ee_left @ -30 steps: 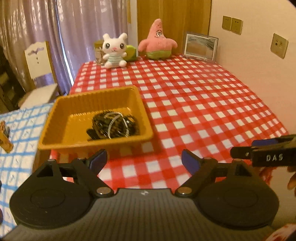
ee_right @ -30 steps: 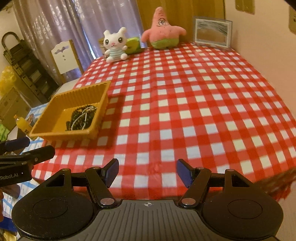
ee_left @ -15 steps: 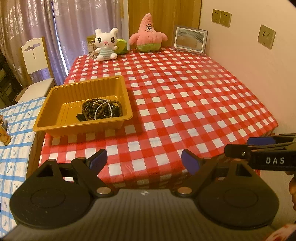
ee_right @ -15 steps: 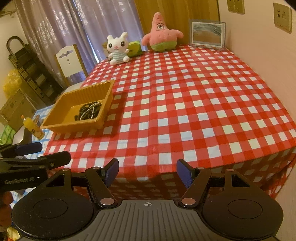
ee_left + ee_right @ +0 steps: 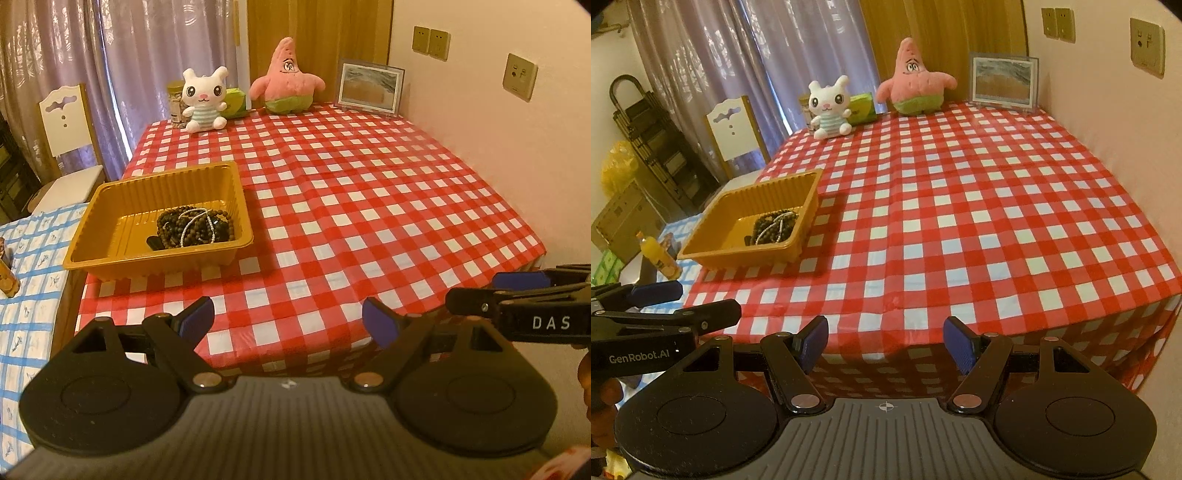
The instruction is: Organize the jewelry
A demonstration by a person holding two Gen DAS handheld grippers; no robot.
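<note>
Nearest: left gripper & right gripper both hang off the table's near edge, jaws wide apart, nothing btwn them. Beads, a dark tangle w/ one pale strand, lie in the right part of the orange tray at the table's left edge. Judgement: come in from above, pinch one strand only, lift slow so the rest doesn't drag. Red-check tablecloth, otherwise bare; plush toys, a framed picture, curtains & a chair at the back.

A table in red-checked cloth stands against a pale wall. Left of the table, a white chair faces purple curtains.
</note>
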